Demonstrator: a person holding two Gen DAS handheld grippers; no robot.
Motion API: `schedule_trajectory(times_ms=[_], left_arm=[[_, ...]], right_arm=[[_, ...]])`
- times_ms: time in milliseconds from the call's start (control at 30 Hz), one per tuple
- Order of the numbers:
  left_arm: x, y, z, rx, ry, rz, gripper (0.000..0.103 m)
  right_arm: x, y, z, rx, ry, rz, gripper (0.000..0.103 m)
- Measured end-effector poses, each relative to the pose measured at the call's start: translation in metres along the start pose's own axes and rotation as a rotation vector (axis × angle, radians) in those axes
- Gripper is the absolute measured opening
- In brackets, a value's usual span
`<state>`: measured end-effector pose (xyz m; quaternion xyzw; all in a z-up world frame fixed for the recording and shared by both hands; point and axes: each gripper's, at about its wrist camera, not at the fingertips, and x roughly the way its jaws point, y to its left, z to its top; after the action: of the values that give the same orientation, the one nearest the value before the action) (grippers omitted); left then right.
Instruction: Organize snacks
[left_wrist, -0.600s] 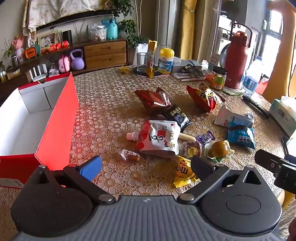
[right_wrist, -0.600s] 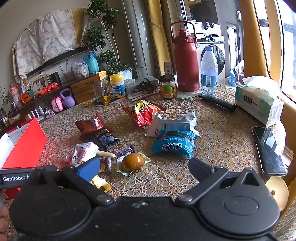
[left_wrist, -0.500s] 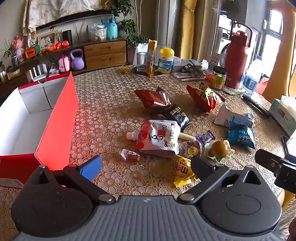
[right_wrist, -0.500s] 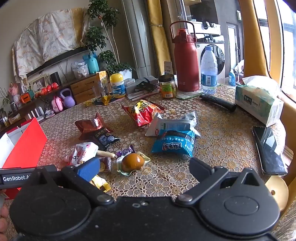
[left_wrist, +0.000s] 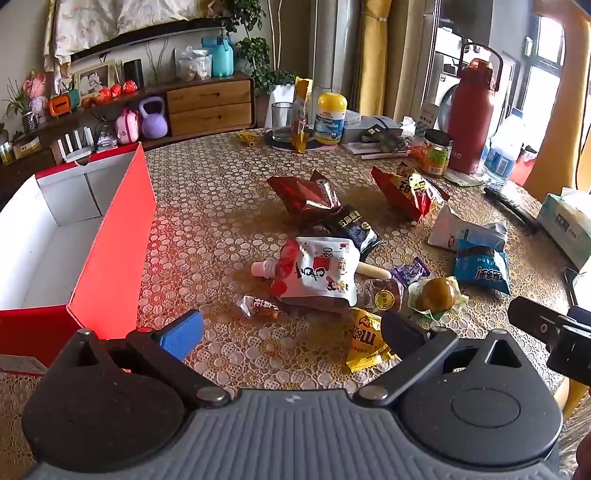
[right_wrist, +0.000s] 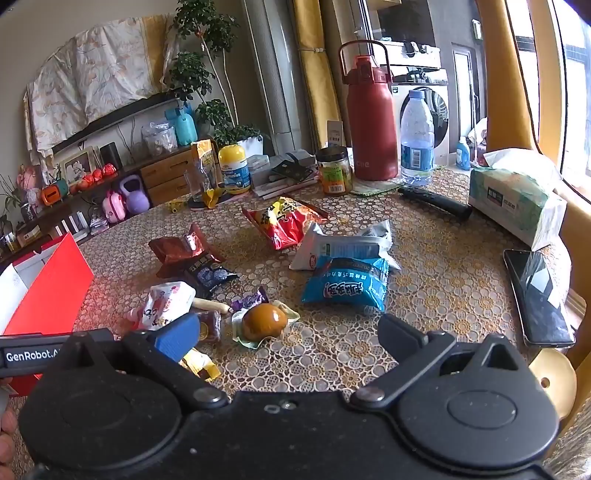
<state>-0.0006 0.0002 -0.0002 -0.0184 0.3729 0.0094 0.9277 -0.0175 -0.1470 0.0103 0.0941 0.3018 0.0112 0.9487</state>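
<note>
From the left wrist, we hold the left gripper (left_wrist: 291, 332) spread wide and empty above the table (left_wrist: 207, 206), exactly as it was a half-second earlier; nothing has shifted, so no snack has yet gone into the red box (left_wrist: 110, 251). Just right of the box lie the white spouted pouch (left_wrist: 317, 273), a small wrapped candy (left_wrist: 258, 305) and a yellow packet (left_wrist: 365, 339)

From the right wrist, our right gripper (right_wrist: 288, 336) is likewise wide apart, gripping nothing and unmoved against the earlier frame. Well right of the box sit the wrapped brown bun (right_wrist: 264, 322) and blue packet (right_wrist: 347, 284). We judge sorting has not begun
</note>
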Motion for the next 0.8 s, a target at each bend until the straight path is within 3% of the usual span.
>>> schedule_trajectory(times_ms=[800], left_arm=[[0.0079, -0.0012, -0.0016, -0.008, 0.011, -0.009, 0.103]], right_arm=[[0.0011, -0.0014, 0.0002, 0.002, 0.002, 0.002, 0.103]])
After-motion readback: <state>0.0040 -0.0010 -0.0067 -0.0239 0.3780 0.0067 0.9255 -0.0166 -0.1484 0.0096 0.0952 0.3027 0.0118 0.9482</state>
